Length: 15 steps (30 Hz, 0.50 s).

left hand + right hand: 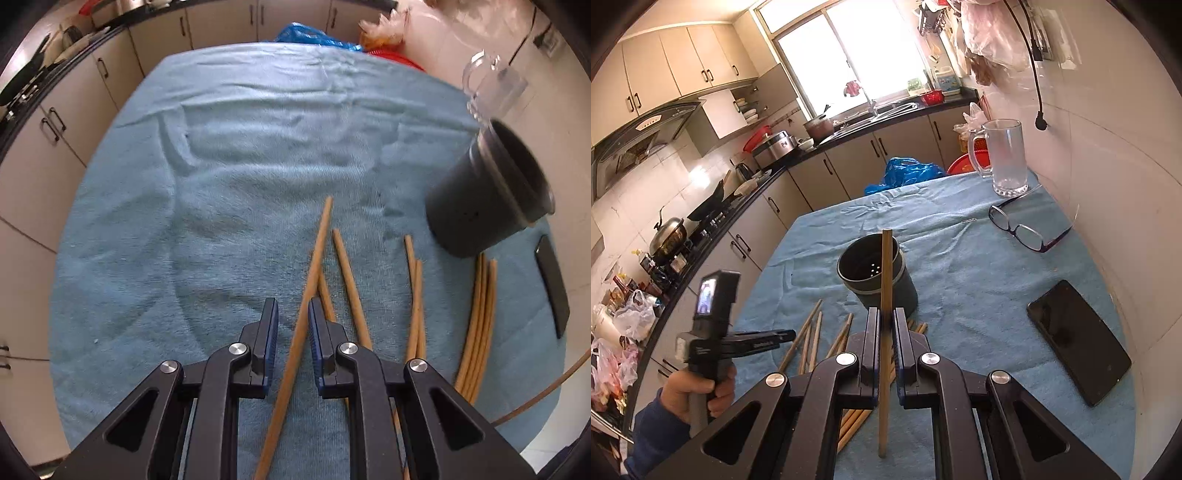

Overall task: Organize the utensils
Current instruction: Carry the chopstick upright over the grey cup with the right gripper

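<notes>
Several wooden chopsticks lie loose on the blue cloth [221,184]. One long chopstick [316,254] runs between the fingers of my left gripper [293,314], close to the right pad; the jaws stand a little apart and do not press on it. More chopsticks [480,321] lie to the right, beside the dark grey round holder [487,192]. In the right wrist view my right gripper [885,325] is shut on a single chopstick [886,266], held upright in front of the holder [875,273]. The left gripper [792,334] hangs low over the loose chopsticks [812,339], held by a hand.
A black phone [1078,339] lies at the right of the cloth, with glasses [1023,229] and a glass mug [1004,158] further back. A blue plastic bag [908,173] sits behind the table. Kitchen cabinets and a counter run along the left.
</notes>
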Motion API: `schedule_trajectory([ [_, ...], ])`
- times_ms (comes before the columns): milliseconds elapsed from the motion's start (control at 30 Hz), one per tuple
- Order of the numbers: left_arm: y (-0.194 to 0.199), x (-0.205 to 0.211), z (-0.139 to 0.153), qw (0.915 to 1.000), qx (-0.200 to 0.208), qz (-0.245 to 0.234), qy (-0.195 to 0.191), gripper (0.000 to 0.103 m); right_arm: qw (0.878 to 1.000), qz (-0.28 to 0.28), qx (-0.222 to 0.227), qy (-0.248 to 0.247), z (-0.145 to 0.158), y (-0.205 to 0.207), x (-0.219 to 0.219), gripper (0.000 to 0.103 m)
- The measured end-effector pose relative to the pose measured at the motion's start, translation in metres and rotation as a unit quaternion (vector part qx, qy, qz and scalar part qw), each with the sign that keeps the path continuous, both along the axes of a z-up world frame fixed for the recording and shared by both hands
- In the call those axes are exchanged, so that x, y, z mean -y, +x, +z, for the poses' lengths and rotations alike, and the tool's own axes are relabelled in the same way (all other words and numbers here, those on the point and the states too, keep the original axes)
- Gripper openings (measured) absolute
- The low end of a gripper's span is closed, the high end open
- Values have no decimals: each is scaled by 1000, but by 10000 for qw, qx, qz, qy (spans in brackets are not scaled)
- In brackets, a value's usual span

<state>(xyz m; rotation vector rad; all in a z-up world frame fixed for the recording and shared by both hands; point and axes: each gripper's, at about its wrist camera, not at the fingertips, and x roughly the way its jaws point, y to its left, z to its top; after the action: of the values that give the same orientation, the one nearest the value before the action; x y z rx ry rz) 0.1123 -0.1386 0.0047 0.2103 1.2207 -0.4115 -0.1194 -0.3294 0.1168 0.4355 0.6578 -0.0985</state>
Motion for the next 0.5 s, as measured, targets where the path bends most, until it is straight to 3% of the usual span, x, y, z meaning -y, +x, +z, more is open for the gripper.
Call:
schedule_trajectory([
  [200,10,18,-3,9994,151,-5,322,15,10000,-3,4,17,0,1,2,7],
  [233,11,21,-2,9992,195,9,349,8,10000,3,0,19,0,2,2,7],
  [300,17,23,0,9986,323,159,374,6,10000,-4,-8,39,-1,2,3,7],
  [433,12,13,11,9988,442,209,-35,6,10000,-18,12,41,2,0,5,7],
  [500,1,4,34,9969,706,177,-299,6,10000,-25,42,12,5,-1,7,7],
])
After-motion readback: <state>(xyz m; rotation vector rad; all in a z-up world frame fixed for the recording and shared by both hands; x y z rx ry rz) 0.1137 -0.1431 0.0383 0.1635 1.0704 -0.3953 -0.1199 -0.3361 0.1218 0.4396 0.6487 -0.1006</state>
